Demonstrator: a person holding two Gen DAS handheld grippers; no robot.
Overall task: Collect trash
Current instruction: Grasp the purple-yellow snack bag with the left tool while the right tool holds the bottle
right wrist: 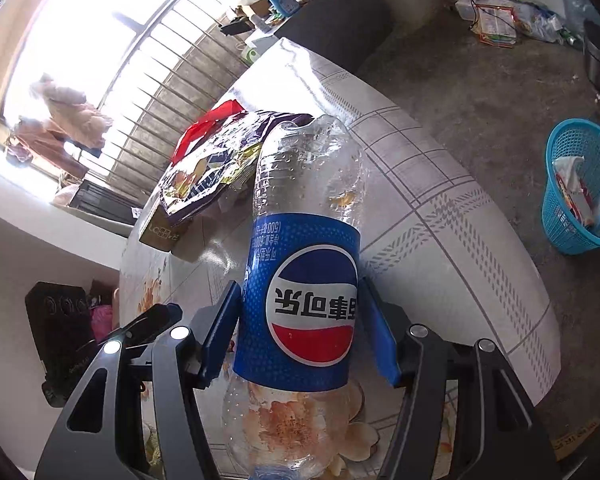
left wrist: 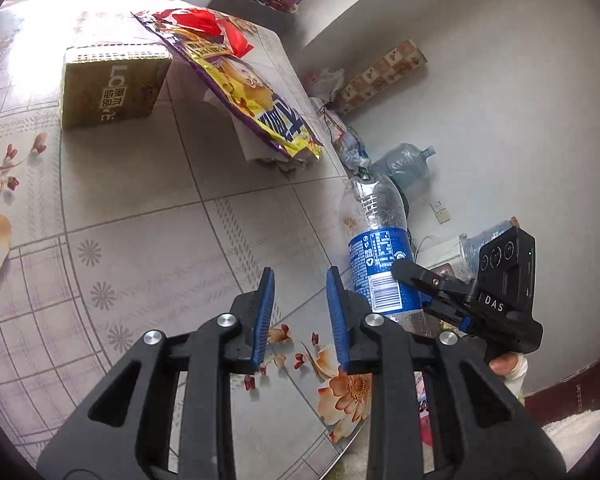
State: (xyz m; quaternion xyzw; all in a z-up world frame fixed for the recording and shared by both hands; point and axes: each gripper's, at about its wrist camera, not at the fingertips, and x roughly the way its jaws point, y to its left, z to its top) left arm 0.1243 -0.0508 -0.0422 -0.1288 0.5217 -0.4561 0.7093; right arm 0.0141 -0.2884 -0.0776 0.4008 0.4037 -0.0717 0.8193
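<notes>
Left wrist view: the left gripper (left wrist: 300, 316) hangs over a floral tablecloth (left wrist: 140, 220), its blue-padded fingers apart with nothing between them. To its right, at the table's edge, the right gripper (left wrist: 428, 292) holds an empty Pepsi bottle (left wrist: 380, 256) by its blue label; the bottle's long axis tilts up and away. The right gripper is the one on the bottle — the left is merely beside it. Farther along the table lie a yellow-and-purple snack bag (left wrist: 252, 92), resting partly over white paper, and a cardboard box (left wrist: 112, 84) just to its left.

Right wrist view: the Pepsi bottle (right wrist: 300, 292) fills the centre, its axis running straight out along the fingers. The right gripper (right wrist: 300, 328) has a blue pad against each side of the label, clamped on it. Which end holds the cap is hard to tell. Behind the bottle sit the snack bag (right wrist: 212, 168) and the cardboard box (right wrist: 162, 236). On the floor to the right, well apart from the table, stands a blue mesh wastebasket (right wrist: 560, 224) — already holding paper scraps and a small carton. The bottle likely needs to swing right and down toward it.
</notes>
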